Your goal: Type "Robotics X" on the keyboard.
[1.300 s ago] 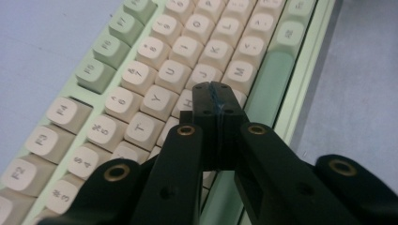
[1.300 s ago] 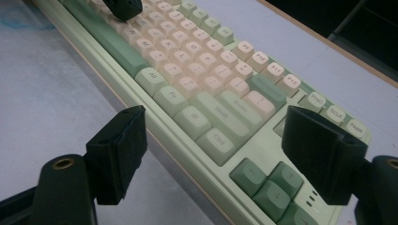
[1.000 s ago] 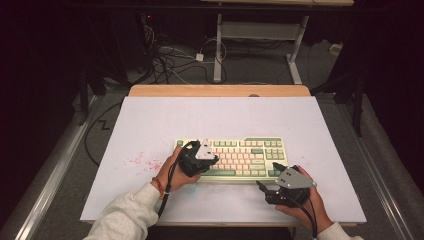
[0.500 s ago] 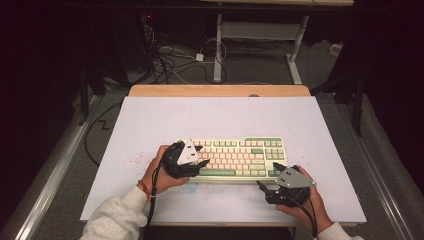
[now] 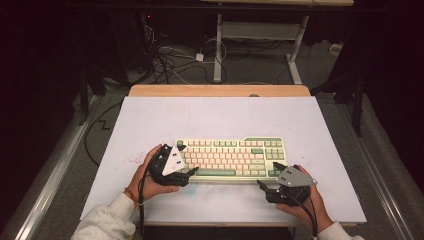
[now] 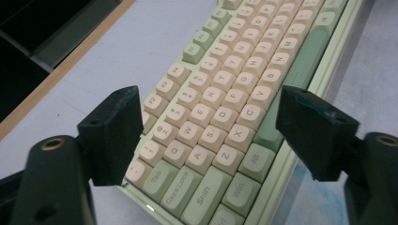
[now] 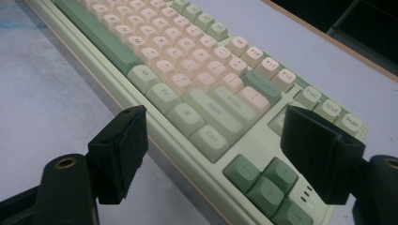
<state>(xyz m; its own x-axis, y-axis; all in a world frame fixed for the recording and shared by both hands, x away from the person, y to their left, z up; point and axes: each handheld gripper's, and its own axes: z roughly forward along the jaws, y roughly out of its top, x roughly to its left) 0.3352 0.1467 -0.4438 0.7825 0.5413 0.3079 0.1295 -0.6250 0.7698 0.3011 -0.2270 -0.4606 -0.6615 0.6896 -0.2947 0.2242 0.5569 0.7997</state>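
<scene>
Keyboard (image 5: pixel 231 157): one, between two grippers, fingers apart.

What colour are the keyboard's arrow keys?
Darker green, on the pale green keyboard; the arrow keys show best in the right gripper view.

The keyboard (image 5: pixel 231 159) has a pale green case with cream keys and sage-green modifier keys, the surface (image 5: pixel 215 117) is pale lavender-white with faint pink and blue smudges and a light wooden far edge, and the fingers (image 6: pixel 115 133) are matte black.
</scene>
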